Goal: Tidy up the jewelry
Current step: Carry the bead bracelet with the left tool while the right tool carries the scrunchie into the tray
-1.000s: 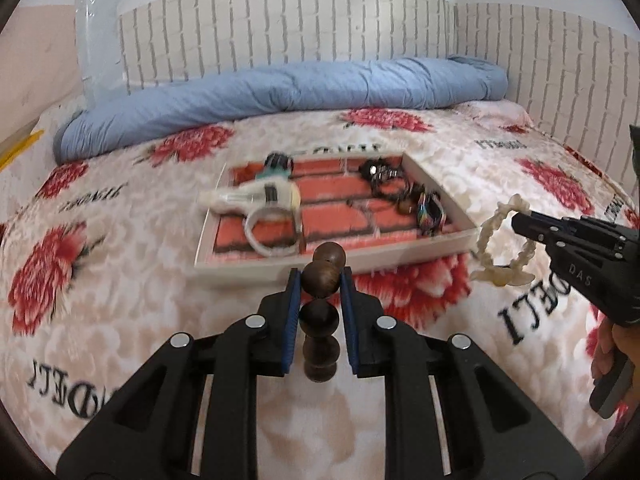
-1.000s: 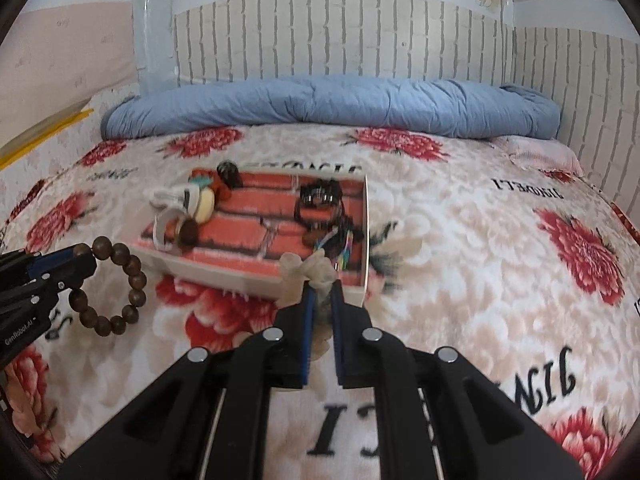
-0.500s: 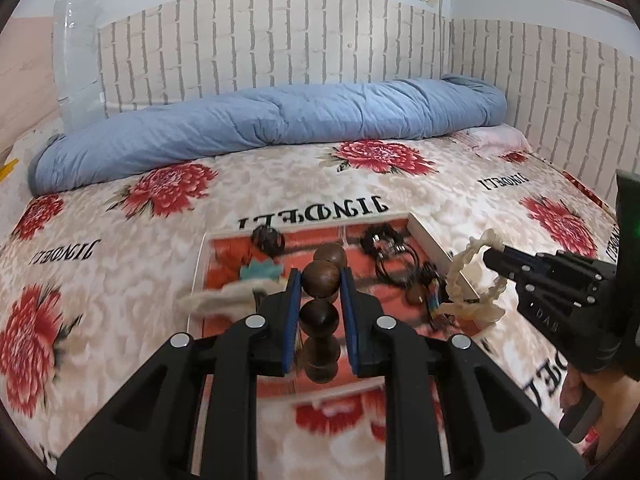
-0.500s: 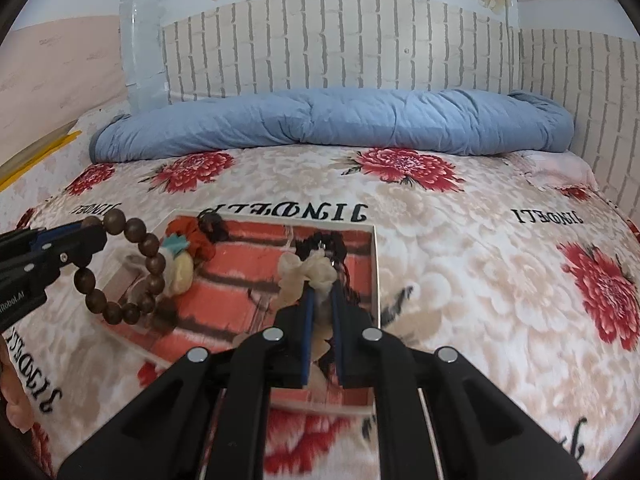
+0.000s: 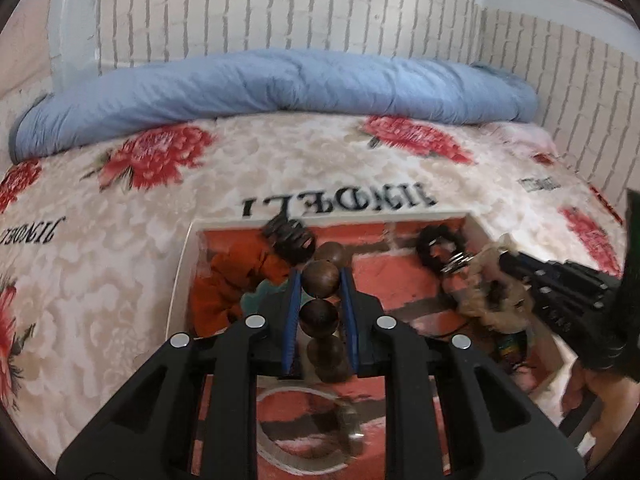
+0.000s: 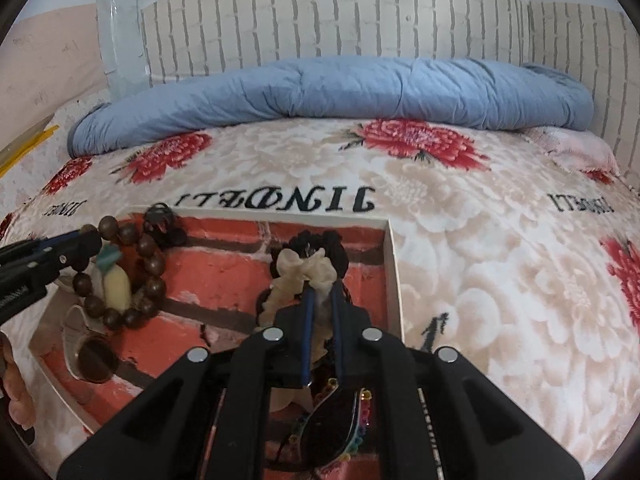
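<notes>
Two grippers hang over one tray (image 6: 394, 280), each pinching a bracelet. The left gripper (image 5: 320, 280) has its blue-padded fingers (image 5: 294, 312) pressed onto a dark brown bead of the wooden bead bracelet (image 6: 140, 276); from its own camera the beads run in a line between the pads, and from the right-hand camera the whole loop dangles above the left part of the tray. The right gripper (image 6: 320, 300) squeezes the cream bracelet (image 6: 304, 270), made of knobbly pale pieces, which hangs over the right part of the tray, above a black beaded piece (image 6: 320, 240).

The tray is a shallow white box with a red brick pattern on its floor, lying on a bedspread (image 6: 480, 248) printed with red flowers and black lettering. Inside it lie other pieces: a clear bangle (image 5: 304, 428) near the front left, a pale yellow ornament with a teal cap (image 6: 114, 280) seen through the bead loop, a dark hair tie (image 6: 162, 220) at the far left corner, and what may be a rainbow-edged piece (image 6: 340, 428) under the right gripper, though blur makes that hard to tell. A rolled blue quilt (image 6: 340, 92) lies along the brick-papered wall (image 6: 320, 20) behind. Fingers of a hand (image 6: 16, 392) show at the lower left edge of the right-hand view.
</notes>
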